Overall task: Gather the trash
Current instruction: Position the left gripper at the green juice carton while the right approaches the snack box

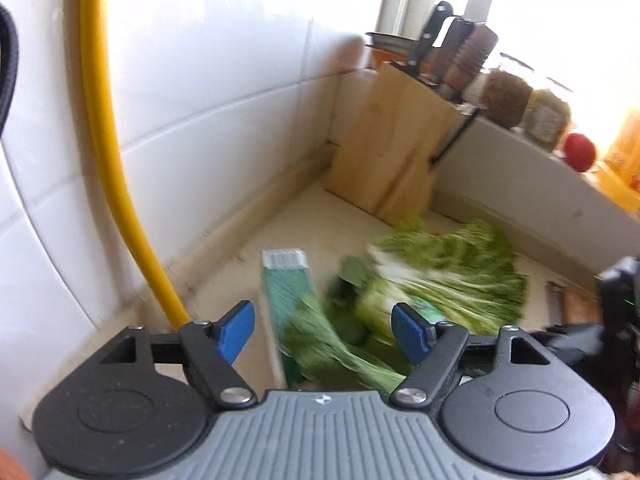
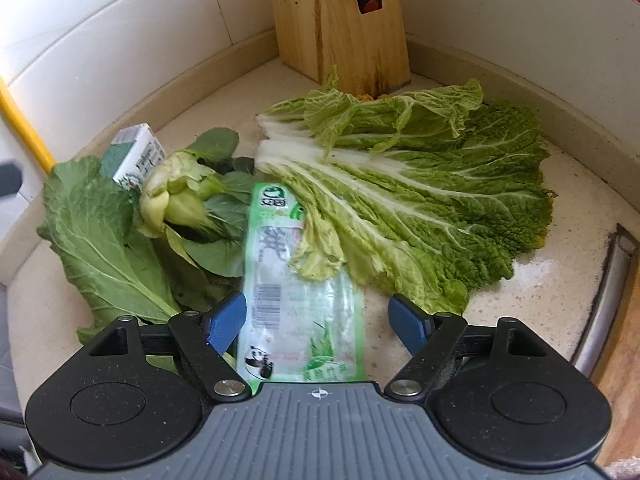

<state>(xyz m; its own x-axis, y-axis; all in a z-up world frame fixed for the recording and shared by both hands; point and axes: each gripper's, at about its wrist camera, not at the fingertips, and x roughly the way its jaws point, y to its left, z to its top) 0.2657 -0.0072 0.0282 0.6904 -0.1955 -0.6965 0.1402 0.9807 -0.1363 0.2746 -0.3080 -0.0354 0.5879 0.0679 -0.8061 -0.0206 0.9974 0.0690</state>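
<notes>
Below, both grippers gape: right gripper [image 2: 318, 322] straddles a glossy wrapper [image 2: 298, 300] (crinkled plastic).

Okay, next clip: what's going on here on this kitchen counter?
A person holds a hand-held gripper in each hand over a counter corner strewn with vegetable scraps. The right hand-held gripper is open, straddling the plastic wrapper that lies flat beside the cabbage leaves. The left hand-held gripper is also open, above the green carton. Nothing is gripped yet.
</notes>
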